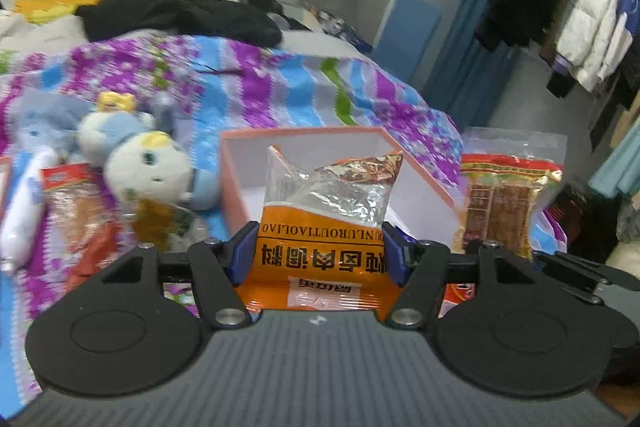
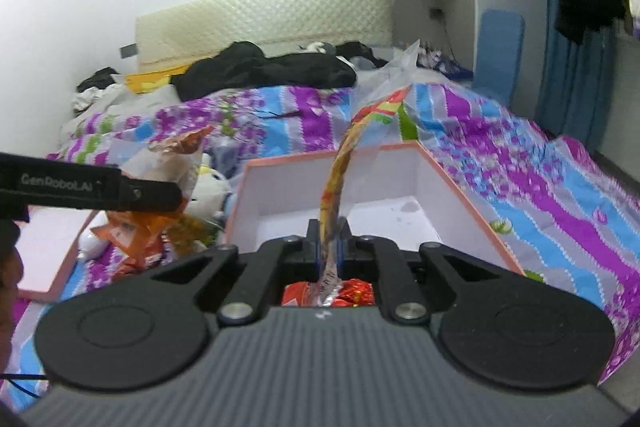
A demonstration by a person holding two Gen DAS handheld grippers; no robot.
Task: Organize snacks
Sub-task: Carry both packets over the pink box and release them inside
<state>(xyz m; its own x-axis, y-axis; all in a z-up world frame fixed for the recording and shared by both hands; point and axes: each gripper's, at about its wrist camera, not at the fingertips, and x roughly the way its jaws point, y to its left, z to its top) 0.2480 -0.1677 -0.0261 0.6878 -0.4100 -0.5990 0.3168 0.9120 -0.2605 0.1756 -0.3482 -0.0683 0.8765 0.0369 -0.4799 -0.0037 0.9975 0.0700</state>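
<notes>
My left gripper [image 1: 320, 247] is shut on an orange and clear seasoning packet [image 1: 326, 211] and holds it upright in front of the open pink box [image 1: 240, 163]. My right gripper [image 2: 330, 239] is shut on the edge of a red and yellow snack bag [image 2: 352, 147], held just above the near wall of the same pink box [image 2: 472, 203], which has white inside walls. That bag also shows at the right in the left wrist view [image 1: 504, 199]. The left gripper's arm [image 2: 88, 187] and its orange packet [image 2: 176, 155] show at the left in the right wrist view.
All lies on a bed with a purple, blue and white quilt [image 1: 280, 83]. Plush toys [image 1: 140, 159] and more snack packets [image 1: 80, 211] lie left of the box. A pink box lid [image 2: 48, 259] lies far left. Black clothes [image 1: 172, 11] are piled near the headboard. Hanging coats [image 1: 580, 7] stand right.
</notes>
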